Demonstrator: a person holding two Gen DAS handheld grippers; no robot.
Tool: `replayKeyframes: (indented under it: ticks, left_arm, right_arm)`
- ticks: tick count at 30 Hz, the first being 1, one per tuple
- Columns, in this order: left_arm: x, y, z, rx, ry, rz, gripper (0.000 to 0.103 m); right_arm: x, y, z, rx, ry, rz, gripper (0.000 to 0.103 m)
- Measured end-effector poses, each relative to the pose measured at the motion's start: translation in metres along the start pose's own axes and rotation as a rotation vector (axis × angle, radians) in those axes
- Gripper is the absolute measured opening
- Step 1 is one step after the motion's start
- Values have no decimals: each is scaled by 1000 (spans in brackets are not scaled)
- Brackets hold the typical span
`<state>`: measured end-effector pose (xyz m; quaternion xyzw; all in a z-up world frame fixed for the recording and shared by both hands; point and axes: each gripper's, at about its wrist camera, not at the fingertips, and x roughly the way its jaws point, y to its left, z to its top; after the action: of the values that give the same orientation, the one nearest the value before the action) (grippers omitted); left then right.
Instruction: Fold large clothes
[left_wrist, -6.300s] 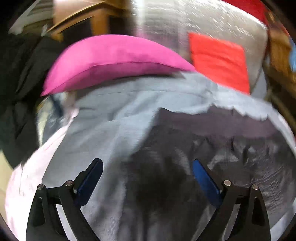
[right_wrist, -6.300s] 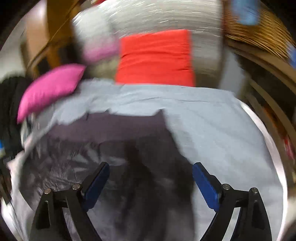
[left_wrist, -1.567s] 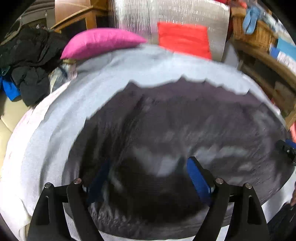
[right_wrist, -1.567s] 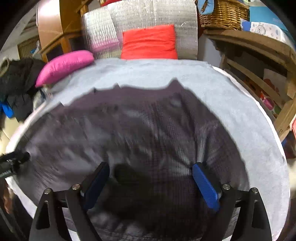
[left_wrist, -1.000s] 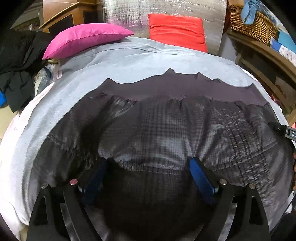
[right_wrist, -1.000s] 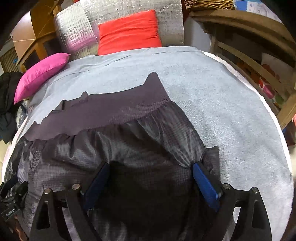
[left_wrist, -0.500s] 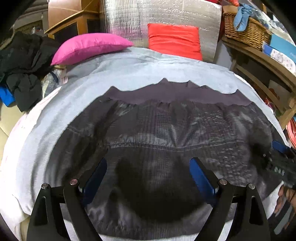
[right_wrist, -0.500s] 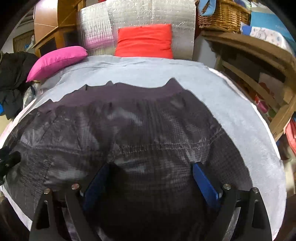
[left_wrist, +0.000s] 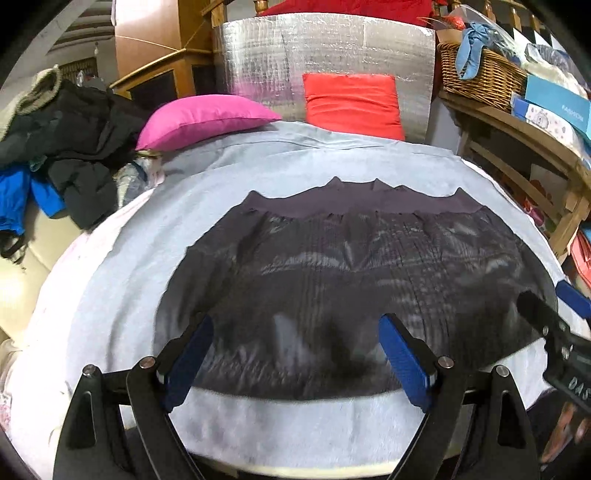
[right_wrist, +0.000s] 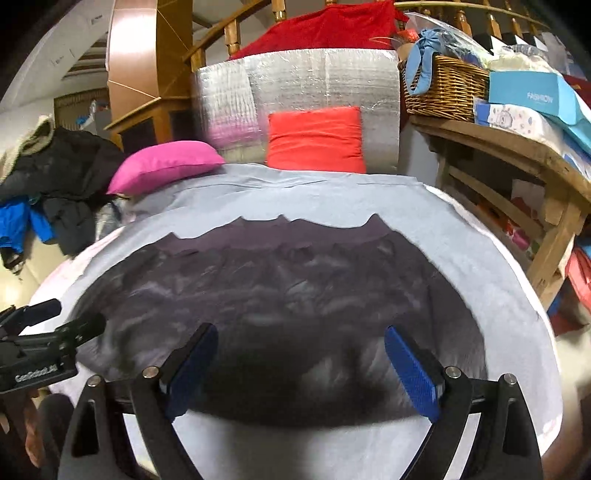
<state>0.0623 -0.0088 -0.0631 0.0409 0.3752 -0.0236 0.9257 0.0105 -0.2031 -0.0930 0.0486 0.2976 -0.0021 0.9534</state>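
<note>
Between the blue pads of the left gripper (left_wrist: 295, 360) there is only air: its jaws stand wide apart, hanging above the near edge of the dark jacket (left_wrist: 351, 280) with nothing pinched. The right gripper (right_wrist: 301, 369) is likewise spread wide and holds nothing, its pads poised over the near hem of the same garment.

Just ahead of both tools the jacket lies spread flat on the pale grey sheet (left_wrist: 295, 155), its ribbed purple-grey band (left_wrist: 354, 201) at the far edge. The fabric is blurred, so its creases probably cannot be read with confidence. Each gripper shows at the edge of the other's view, the right one off to the left tool's right side and the left one off to the right tool's left.

Beyond the jacket, a pink pillow (left_wrist: 205, 120) lies ahead and to the left, an orange-red cushion (left_wrist: 352, 105) straight ahead against a silver foil panel (left_wrist: 325, 53). A heap of dark clothes (left_wrist: 70, 144) sits far left; a wicker basket (left_wrist: 480, 79) rests on wooden shelving at the right.
</note>
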Motion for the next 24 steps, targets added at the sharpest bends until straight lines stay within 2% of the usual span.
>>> replayKeyframes:
  ticks: [9, 15, 24]
  left_arm:
    - [-61, 16, -28, -49, -69, 33, 93]
    - [-103, 23, -39, -93, -135, 25, 97]
    - [-132, 18, -46, -90, -201, -5, 97]
  right_arm:
    - [-60, 24, -31, 36, -39, 62, 94]
    - [-100, 34, -49, 60, -91, 54, 94]
    - [-126, 38, -56, 34, -140, 25, 94]
